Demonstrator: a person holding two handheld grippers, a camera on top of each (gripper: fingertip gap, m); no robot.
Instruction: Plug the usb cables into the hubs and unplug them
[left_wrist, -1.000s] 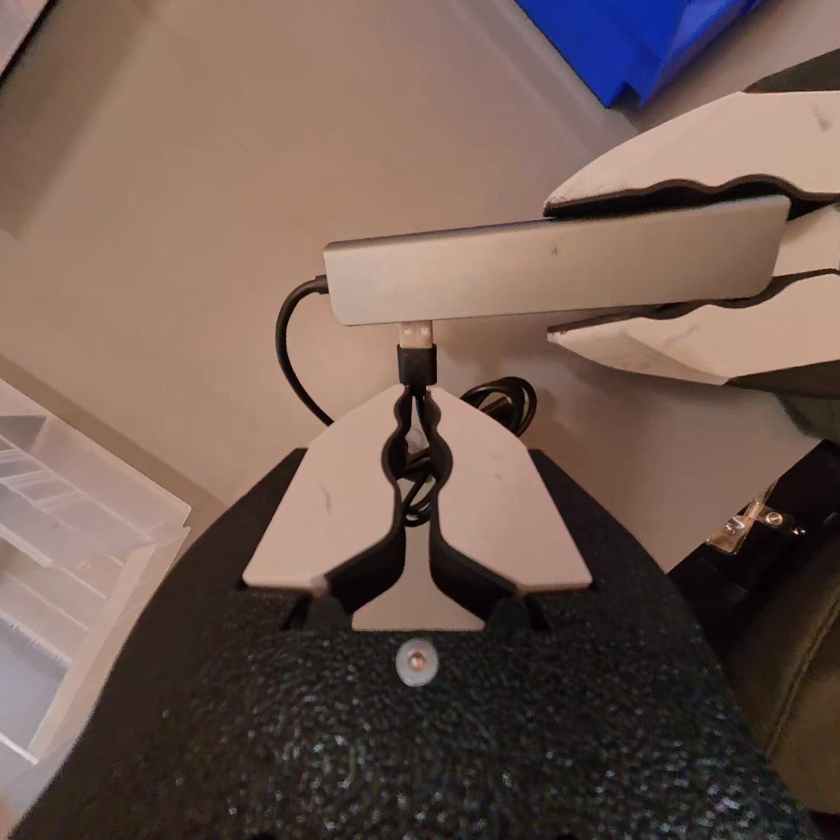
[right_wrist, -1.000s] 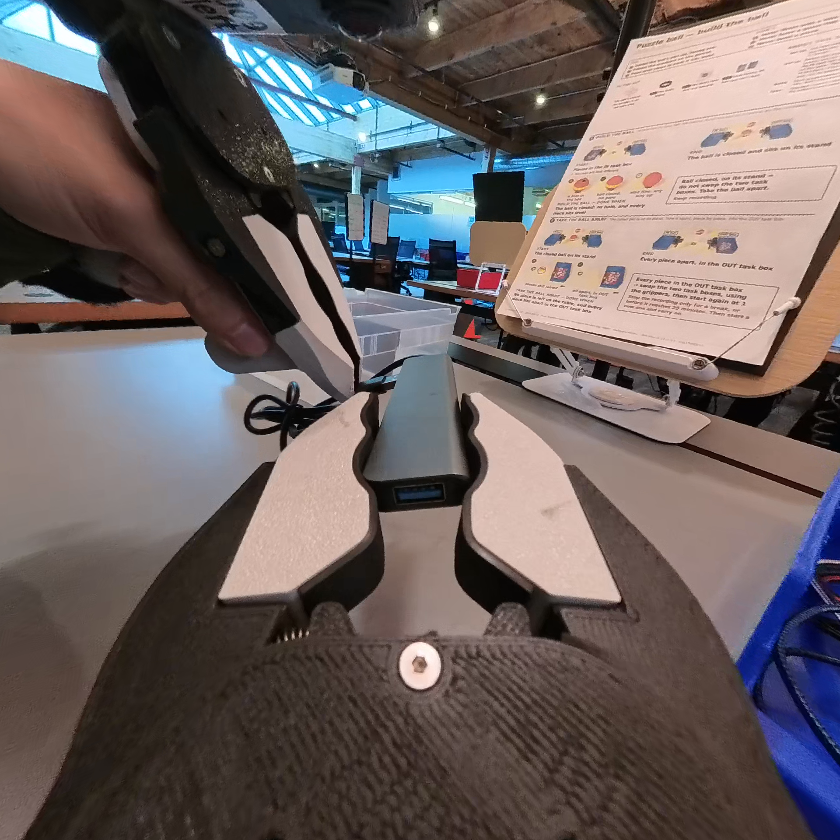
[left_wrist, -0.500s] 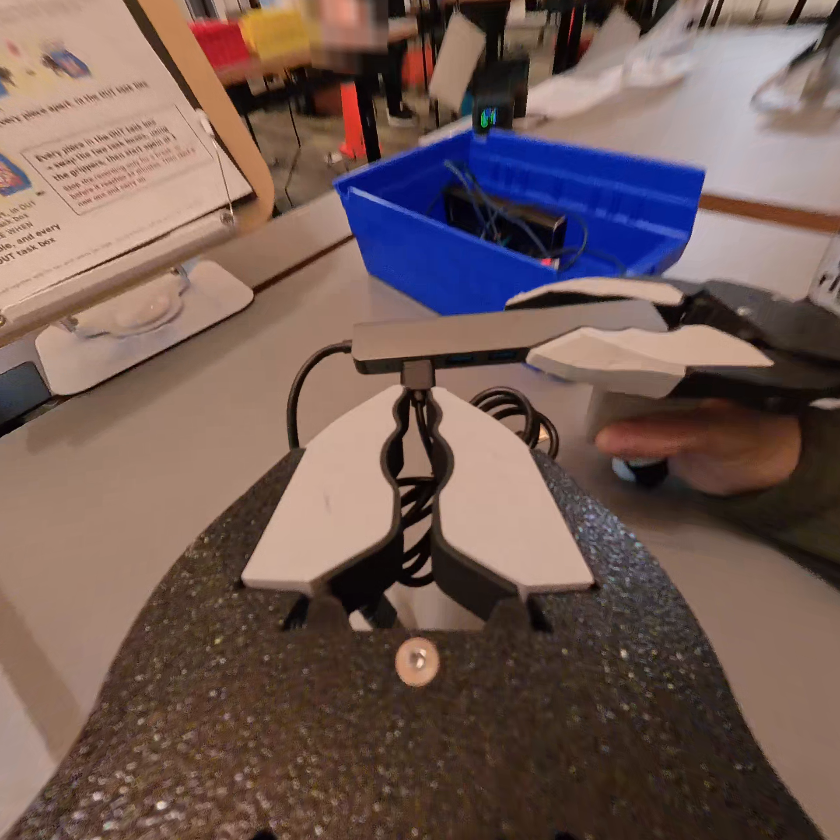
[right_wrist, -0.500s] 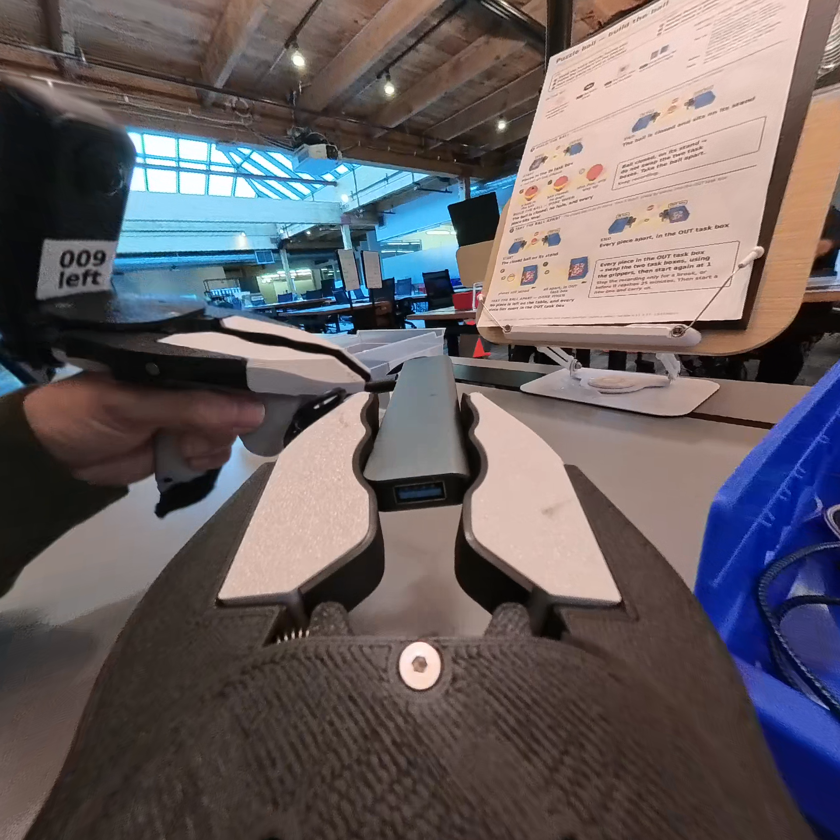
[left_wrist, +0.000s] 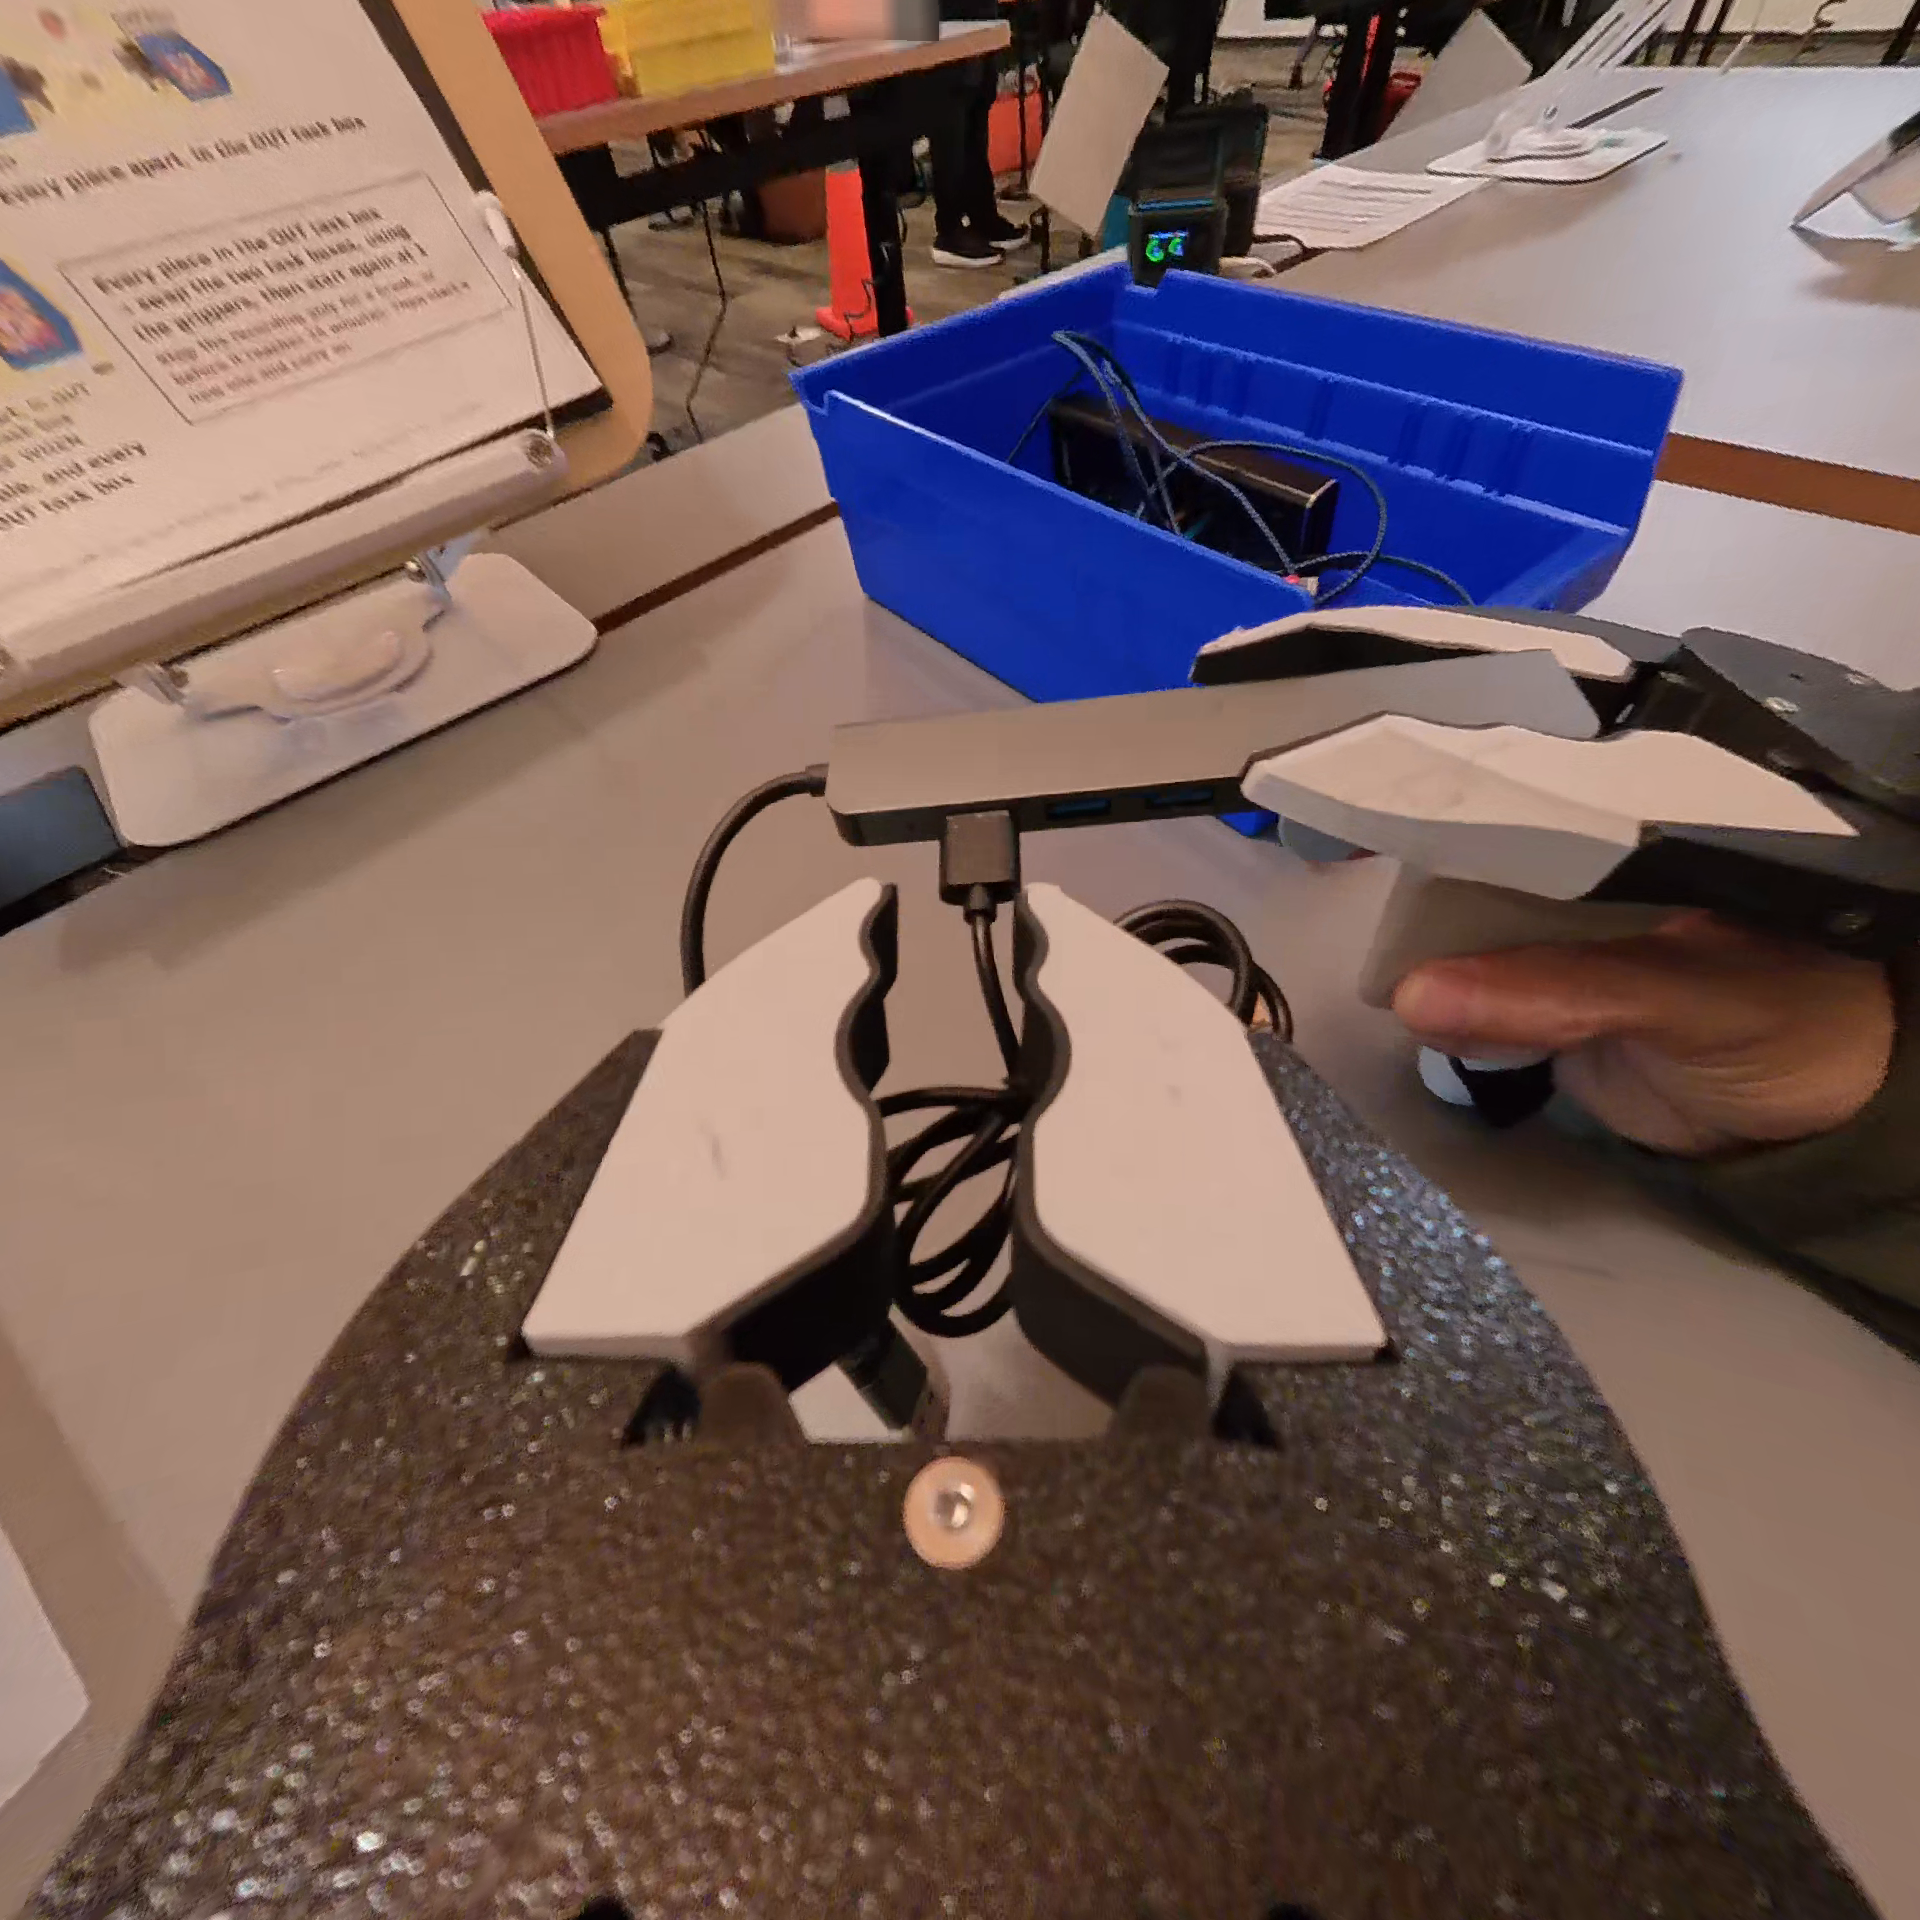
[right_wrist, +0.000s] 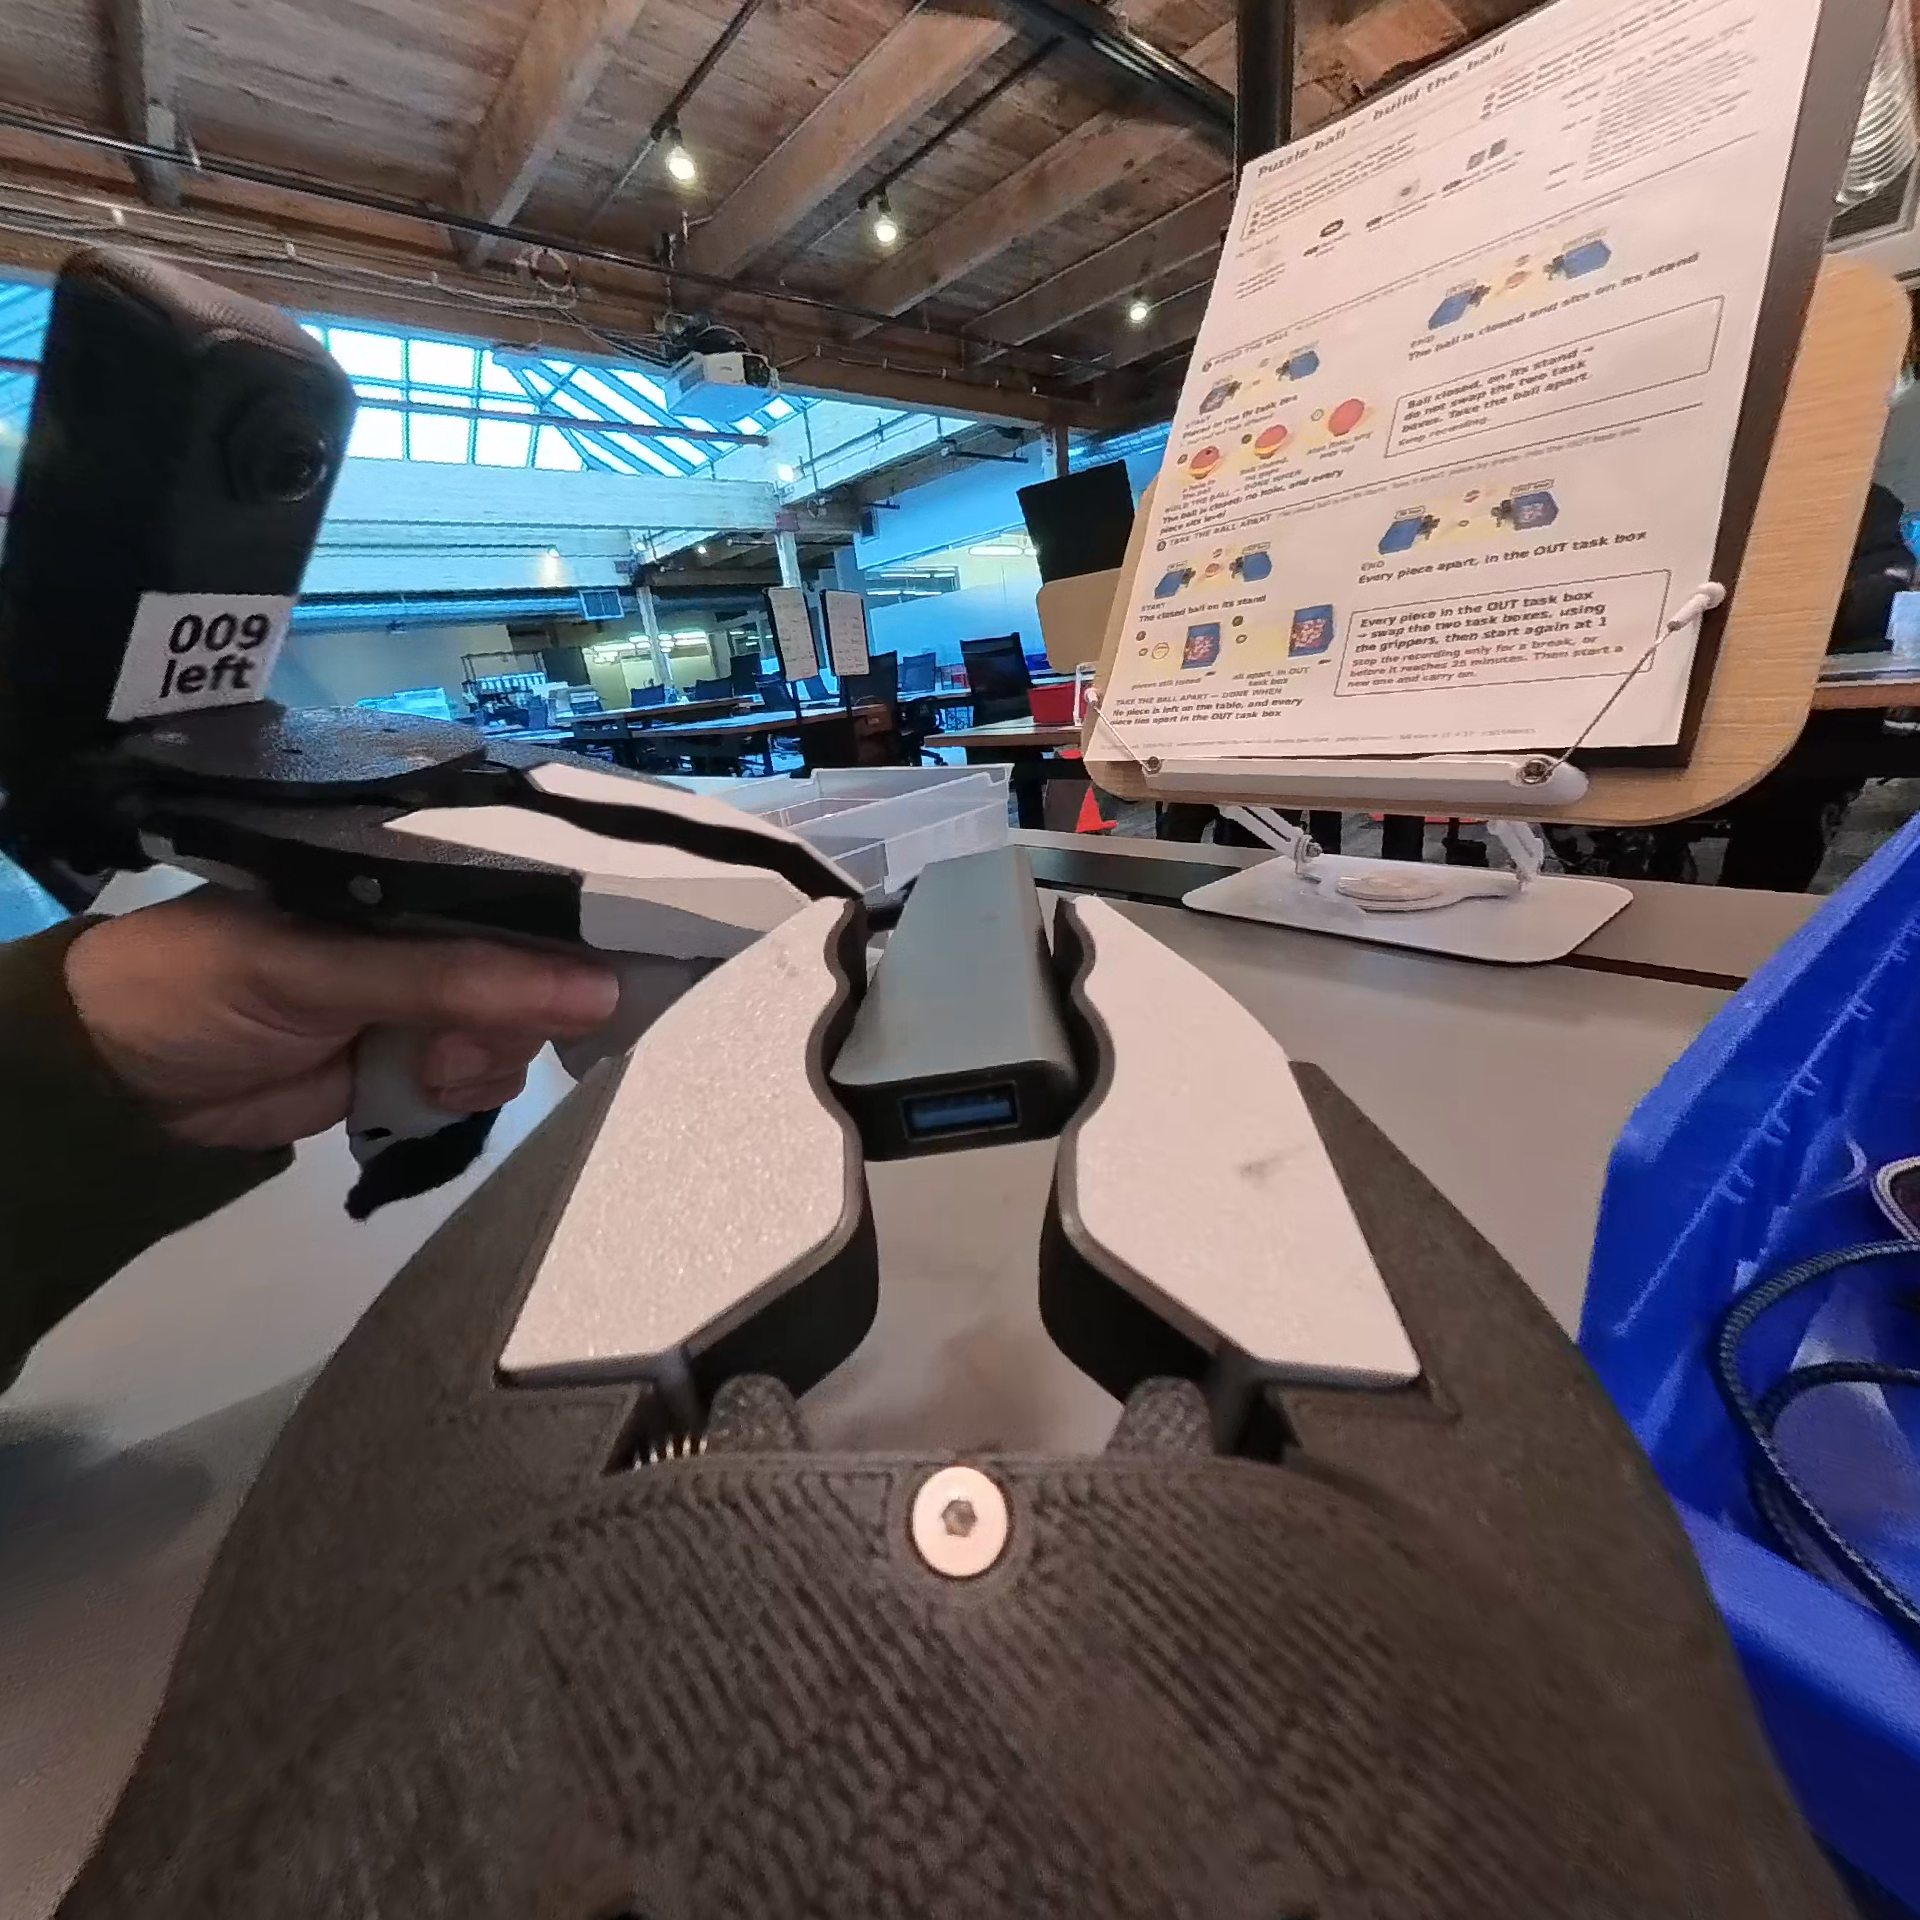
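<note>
A grey USB hub (left_wrist: 1039, 758) is held level above the table by my right gripper (left_wrist: 1226, 727), which is shut on its right end. In the right wrist view the hub (right_wrist: 966, 956) sits between the right gripper's (right_wrist: 961, 914) fingers, with a blue port facing the camera. A black USB plug (left_wrist: 977, 857) sits in the hub's leftmost side port. Its cable (left_wrist: 956, 1195) runs down between my left gripper's (left_wrist: 954, 904) fingers, which stand apart just below the plug without clamping it. The left gripper also shows in the right wrist view (right_wrist: 821, 894), beside the hub.
A blue bin (left_wrist: 1039, 561) holding a black box and thin cables stands behind the hub. An instruction sheet on a wooden stand (left_wrist: 260, 312) is at the far left. A clear plastic organiser tray (right_wrist: 883, 821) lies beyond the hub. The hub's own lead (left_wrist: 717, 883) loops down to the grey table (left_wrist: 312, 1039). The tips of one gripper are about 6 cm away from the tips of the other.
My left gripper has opened and let go of the plug, which stays in the hub. Both grippers swung from pointing down at the table to level over the last second.
</note>
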